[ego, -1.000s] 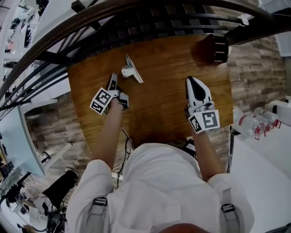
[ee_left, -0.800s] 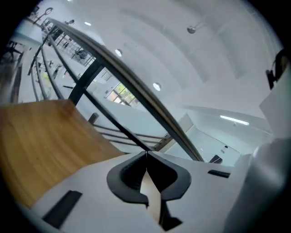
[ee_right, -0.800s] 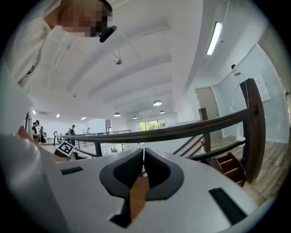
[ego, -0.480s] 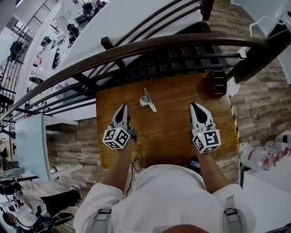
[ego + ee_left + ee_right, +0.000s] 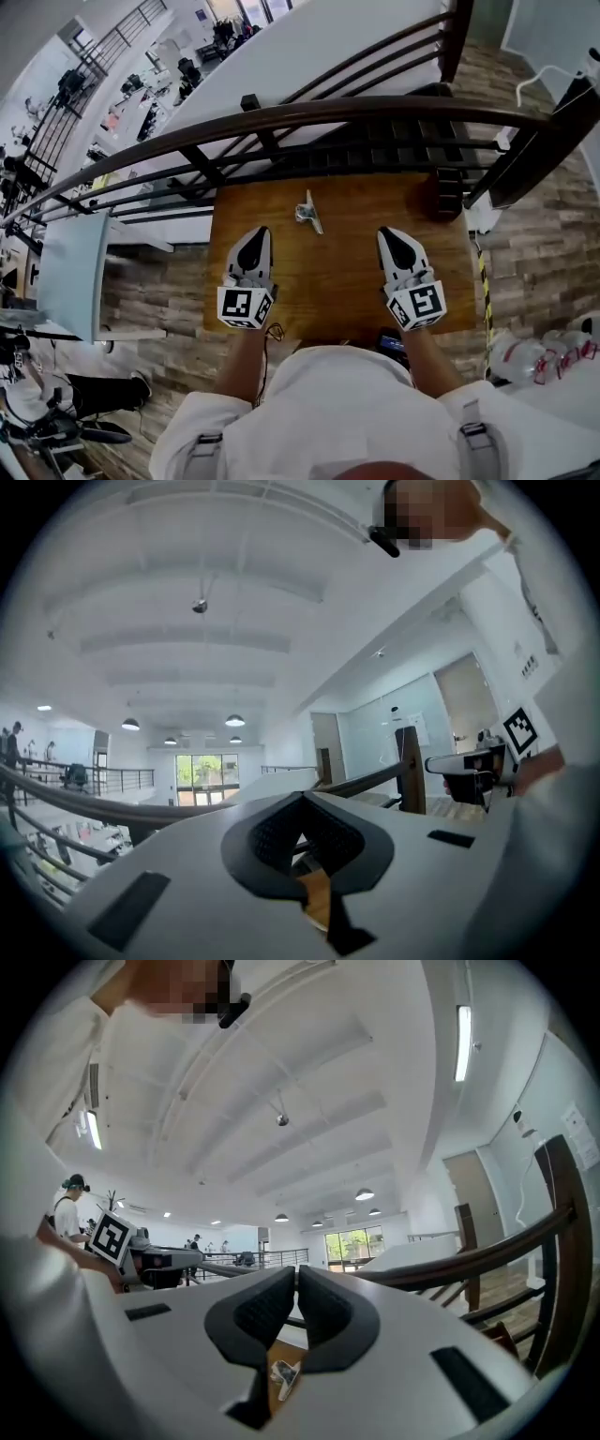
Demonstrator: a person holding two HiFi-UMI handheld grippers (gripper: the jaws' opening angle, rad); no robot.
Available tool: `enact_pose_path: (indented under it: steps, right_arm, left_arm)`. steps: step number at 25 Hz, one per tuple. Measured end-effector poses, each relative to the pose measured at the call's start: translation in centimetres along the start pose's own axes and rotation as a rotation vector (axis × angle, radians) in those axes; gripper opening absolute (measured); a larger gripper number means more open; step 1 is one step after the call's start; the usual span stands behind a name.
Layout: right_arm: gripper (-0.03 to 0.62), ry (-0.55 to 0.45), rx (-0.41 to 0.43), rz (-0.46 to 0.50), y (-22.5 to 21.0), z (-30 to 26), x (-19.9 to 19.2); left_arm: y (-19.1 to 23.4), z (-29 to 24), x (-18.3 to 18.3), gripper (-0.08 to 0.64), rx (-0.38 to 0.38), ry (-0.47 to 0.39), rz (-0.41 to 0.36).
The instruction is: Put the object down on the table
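A silver metal binder clip (image 5: 308,212) lies by itself on the wooden table (image 5: 347,272), near the far edge. My left gripper (image 5: 259,234) sits on the near left, well short of the clip, shut and holding nothing. My right gripper (image 5: 391,236) sits level with it on the near right, also shut and empty. In the left gripper view the dark pads (image 5: 272,834) meet at the tip with only table wood showing below them. In the right gripper view the clip (image 5: 283,1373) shows small beneath the closed jaws of my right gripper (image 5: 296,1288).
A dark block (image 5: 448,193) stands at the table's far right corner. A dark wooden railing (image 5: 375,114) runs along the far edge, with a drop to a lower floor beyond. A dark flat item (image 5: 392,342) lies at the near edge by the person's body.
My left gripper has drawn back from beside the clip toward the person and now lies level with the right gripper. The clip stays where it lay. The head view has tilted up.
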State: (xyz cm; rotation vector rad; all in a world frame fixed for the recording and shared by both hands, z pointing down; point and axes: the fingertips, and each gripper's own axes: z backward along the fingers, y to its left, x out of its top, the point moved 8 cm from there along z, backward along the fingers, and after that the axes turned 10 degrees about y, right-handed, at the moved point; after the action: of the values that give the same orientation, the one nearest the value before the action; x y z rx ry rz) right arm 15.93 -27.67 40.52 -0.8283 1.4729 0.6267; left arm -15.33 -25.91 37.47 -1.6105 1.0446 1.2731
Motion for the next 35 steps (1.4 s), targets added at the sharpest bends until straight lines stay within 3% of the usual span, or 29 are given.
enact_pose_path:
  steps: [7, 15, 21, 27, 35]
  right_arm:
    - [0.028, -0.003, 0.088, -0.013, 1.2, 4.4, -0.4]
    - [0.028, 0.002, 0.060, -0.012, 5.0, 9.0, 0.4]
    - [0.028, 0.025, 0.038, 0.028, 11.4, 12.2, 0.3]
    - [0.028, 0.079, -0.039, 0.076, 16.9, 13.7, -1.1]
    - [0.028, 0.087, -0.013, 0.082, 20.3, 16.0, -1.3]
  left_arm:
    - [-5.0, 5.7, -0.3, 0.014, 0.017, -0.009, 0.018]
    - [-7.1, 9.9, -0.8, 0.014, -0.087, -0.020, 0.025]
    - [-6.6, 15.6, -1.1, 0.014, -0.151, -0.052, 0.021]
    - [-6.3, 20.3, -4.1, 0.014, -0.157, -0.005, 0.107]
    - [-8.0, 25.1, -5.8, 0.014, -0.110, 0.032, 0.197]
